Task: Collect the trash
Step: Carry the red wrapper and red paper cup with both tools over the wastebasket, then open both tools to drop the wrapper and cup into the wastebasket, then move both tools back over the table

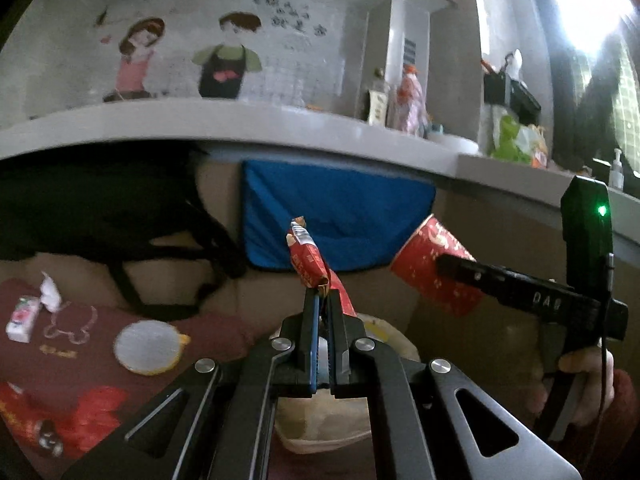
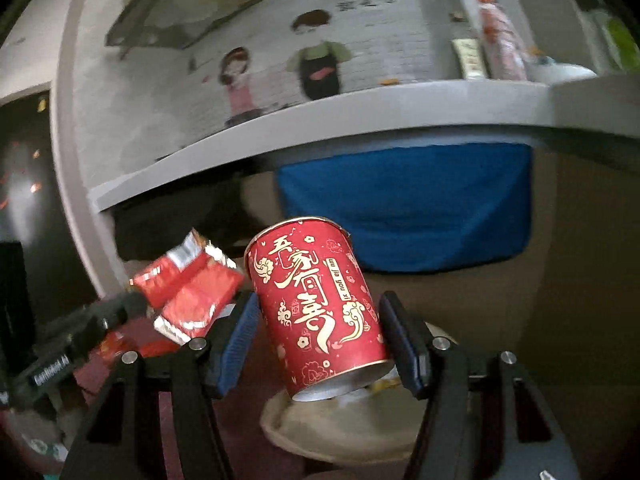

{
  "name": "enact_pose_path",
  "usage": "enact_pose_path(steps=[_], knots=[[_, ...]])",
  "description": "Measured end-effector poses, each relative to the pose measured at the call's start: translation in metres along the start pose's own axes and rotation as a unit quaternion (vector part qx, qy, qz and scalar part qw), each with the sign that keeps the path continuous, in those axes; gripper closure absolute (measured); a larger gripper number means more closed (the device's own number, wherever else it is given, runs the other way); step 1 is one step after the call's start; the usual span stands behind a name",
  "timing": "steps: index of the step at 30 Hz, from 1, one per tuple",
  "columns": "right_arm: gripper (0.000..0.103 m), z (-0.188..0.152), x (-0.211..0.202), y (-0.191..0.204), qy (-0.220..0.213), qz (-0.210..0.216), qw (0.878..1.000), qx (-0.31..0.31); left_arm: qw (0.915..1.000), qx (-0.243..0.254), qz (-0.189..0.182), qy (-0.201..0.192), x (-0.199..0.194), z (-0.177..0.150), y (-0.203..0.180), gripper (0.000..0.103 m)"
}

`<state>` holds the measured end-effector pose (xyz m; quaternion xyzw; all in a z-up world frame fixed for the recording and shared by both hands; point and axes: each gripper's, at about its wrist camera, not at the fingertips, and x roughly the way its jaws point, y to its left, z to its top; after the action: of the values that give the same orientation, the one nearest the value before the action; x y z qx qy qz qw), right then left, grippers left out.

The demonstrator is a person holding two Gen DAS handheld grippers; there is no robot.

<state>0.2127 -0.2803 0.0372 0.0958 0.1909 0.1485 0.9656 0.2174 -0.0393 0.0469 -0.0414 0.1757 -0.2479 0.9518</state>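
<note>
Left gripper (image 1: 323, 294) pinches the red wrapper (image 1: 310, 258); right gripper (image 2: 320, 320) clasps the red paper cup (image 2: 320, 304) between half-spread fingers

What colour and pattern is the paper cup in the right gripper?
Red with gold calligraphy and cloud motifs; paper cup shows best in the right wrist view.

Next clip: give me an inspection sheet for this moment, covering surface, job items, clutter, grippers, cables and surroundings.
Surface: dark red cloth over a table.
Job's things: red wrapper pinched in the left gripper; red paper cup, tilted, between the right gripper's fingers; pale bag below both.
Clutter: tissue pack, crumpled tissue, round lid, red packaging.
Grippers: left shut on wrapper; right shut on cup.
Cables: thin black cable down the right gripper's handle.
Surroundings: grey counter, cartoon wall decal, blue cloth, black bag.
</note>
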Motion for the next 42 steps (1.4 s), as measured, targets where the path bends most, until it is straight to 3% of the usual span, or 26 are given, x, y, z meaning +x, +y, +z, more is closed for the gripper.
enact_pose_path(steps=[9,17,23,26,28,29,30,34,42], knots=[[0.044,-0.022,0.02,-0.054,0.017,-0.009,0.999,0.05,0.9993,0.0,-0.006,0.038,0.048,-0.012,-0.013,0.1],[0.044,-0.031,0.042,-0.069,0.027,-0.014,0.998,0.06,0.9978,-0.003,-0.015,0.064,0.078,-0.022,-0.011,0.1],[0.044,-0.035,0.054,-0.08,0.037,-0.012,0.997,0.062,0.9918,-0.012,-0.035,0.122,0.115,-0.034,-0.007,0.1],[0.043,-0.038,0.057,-0.082,0.038,-0.008,0.997,0.067,0.9817,-0.044,-0.059,0.176,0.141,-0.049,0.0,0.092],[0.04,-0.041,0.058,-0.083,0.04,0.0,0.996,0.076,0.9769,-0.063,-0.054,0.197,0.15,-0.058,0.006,0.072],[0.038,-0.044,0.058,-0.084,0.043,0.002,0.996,0.078,0.9761,-0.07,-0.053,0.199,0.151,-0.061,0.009,0.06],[0.037,-0.047,0.058,-0.084,0.045,0.001,0.996,0.079,0.9759,-0.072,-0.05,0.2,0.15,-0.063,0.011,0.057],[0.034,-0.059,0.057,-0.085,0.055,-0.01,0.995,0.085,0.9771,-0.081,-0.028,0.195,0.138,-0.059,0.021,0.057],[0.023,-0.07,0.041,-0.07,0.056,0.009,0.993,0.103,0.9865,-0.072,0.013,0.146,0.077,-0.032,0.038,0.057]])
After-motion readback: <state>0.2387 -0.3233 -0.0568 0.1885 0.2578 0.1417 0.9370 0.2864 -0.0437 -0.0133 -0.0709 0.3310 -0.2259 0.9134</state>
